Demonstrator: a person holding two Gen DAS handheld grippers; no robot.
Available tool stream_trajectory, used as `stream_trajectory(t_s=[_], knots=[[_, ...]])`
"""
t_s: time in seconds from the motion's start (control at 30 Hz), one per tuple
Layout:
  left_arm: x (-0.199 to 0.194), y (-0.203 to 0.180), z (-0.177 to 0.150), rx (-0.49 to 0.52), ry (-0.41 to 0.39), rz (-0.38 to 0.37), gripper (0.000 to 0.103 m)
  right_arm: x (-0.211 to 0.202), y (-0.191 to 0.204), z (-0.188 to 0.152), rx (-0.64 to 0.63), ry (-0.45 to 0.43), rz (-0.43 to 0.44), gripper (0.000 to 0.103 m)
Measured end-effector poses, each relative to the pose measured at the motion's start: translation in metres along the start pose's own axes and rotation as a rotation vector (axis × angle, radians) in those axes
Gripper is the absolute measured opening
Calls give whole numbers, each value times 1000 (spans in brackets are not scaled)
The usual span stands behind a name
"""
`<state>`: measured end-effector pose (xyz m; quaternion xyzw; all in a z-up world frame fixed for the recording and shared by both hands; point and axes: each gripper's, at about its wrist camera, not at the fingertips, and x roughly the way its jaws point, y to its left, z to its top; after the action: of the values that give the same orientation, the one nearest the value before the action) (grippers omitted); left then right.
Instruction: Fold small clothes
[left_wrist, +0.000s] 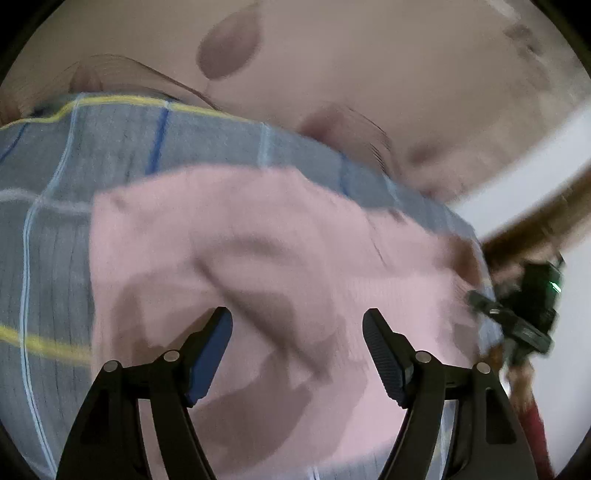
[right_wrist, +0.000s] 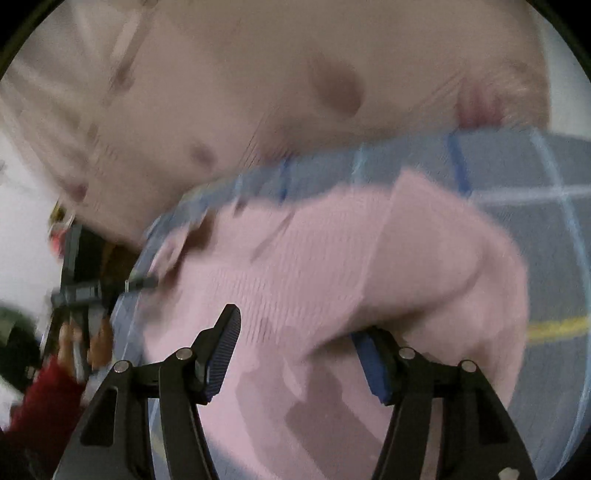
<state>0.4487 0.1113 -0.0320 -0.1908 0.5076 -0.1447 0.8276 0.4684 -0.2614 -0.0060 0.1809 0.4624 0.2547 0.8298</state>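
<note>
The pink garment (left_wrist: 258, 258) lies on a grey-blue checked cloth (left_wrist: 55, 221) that covers the working place. It sits near the far edge of this cloth, where the cloth ends against a pale pinkish surface with dark round spots (left_wrist: 369, 74). I think the cloth is there to give a soft, flat base for folding, and the garment is kept in its middle part so that both tools can reach it from the near side.

The left gripper (left_wrist: 297, 350) has its jaws spread wide and hovers over the near part of the garment; nothing is between its pads. The right gripper (right_wrist: 295, 350) is also spread. One soft bulge of the garment hangs over its right finger (right_wrist: 373, 365) and hides the tip, so I cannot tell whether the fabric touches this pad or only passes in front of it. My judgement is that neither tool grips the fabric now.

The garment looks like a small knitted piece, pale pink, with fine ribs. It is not flat: there are thick folds and rounded bulges, and one flap with a straight edge (right_wrist: 406, 206) stands toward the far side. Both views are blurred, so sleeves or a collar cannot be identified. In my opinion the folding is still unfinished.
</note>
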Motion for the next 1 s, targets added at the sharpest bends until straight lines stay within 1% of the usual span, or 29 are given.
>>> stream_trajectory(t_s=[0.03,0.07,0.1,0.13,0.17,0.23,0.27,0.3,0.33,0.4,0.43,0.5,0.57,0.63,0.7,0.77,0.83,0.9,0.97,1.0], knots=[[1,5,9,-30,-46,47,74,-4,-9,6,36,-56,9,60],[-4,15,17,-85,-121,99,73,-14,-22,12,121,-150,63,60],[-12,25,21,-146,-186,103,73,-22,-34,11,176,-197,97,60],[-20,33,21,-195,-242,100,73,-31,-44,9,242,-252,151,60],[-36,45,19,-266,-348,103,74,-42,-56,2,296,-300,219,60],[-59,63,13,-340,-466,107,74,-54,-66,-10,319,-319,237,61],[-69,73,9,-368,-492,114,74,-63,-73,-22,323,-319,237,61],[-71,77,8,-369,-477,131,74,-66,-76,-29,326,-316,240,61],[-72,80,7,-355,-441,157,74,-71,-82,-38,332,-309,243,61],[-71,83,-2,-290,-357,192,74,-81,-91,-59,349,-296,244,61],[-72,84,-9,-258,-329,202,74,-85,-96,-68,357,-292,240,61],[-74,80,-30,-175,-282,247,74,-92,-97,-86,365,-286,207,61],[-70,77,-46,-131,-259,252,74,-103,-96,-103,353,-286,178,61],[-71,80,-66,-117,-217,216,74,-111,-98,-120,353,-278,147,61],[-69,83,-81,-125,-188,150,74,-112,-95,-127,348,-264,130,61],[-69,87,-94,-141,-177,89,74,-113,-92,-134,328,-244,104,61],[-72,87,-100,-138,-189,59,74,-109,-89,-136,312,-220,90,61],[-76,88,-102,-127,-210,41,74,-108,-85,-139,297,-219,102,61],[-76,91,-102,-127,-204,30,74,-106,-75,-140,253,-215,89,60],[-76,91,-103,-126,-197,22,74,-103,-71,-139,233,-203,80,58]])
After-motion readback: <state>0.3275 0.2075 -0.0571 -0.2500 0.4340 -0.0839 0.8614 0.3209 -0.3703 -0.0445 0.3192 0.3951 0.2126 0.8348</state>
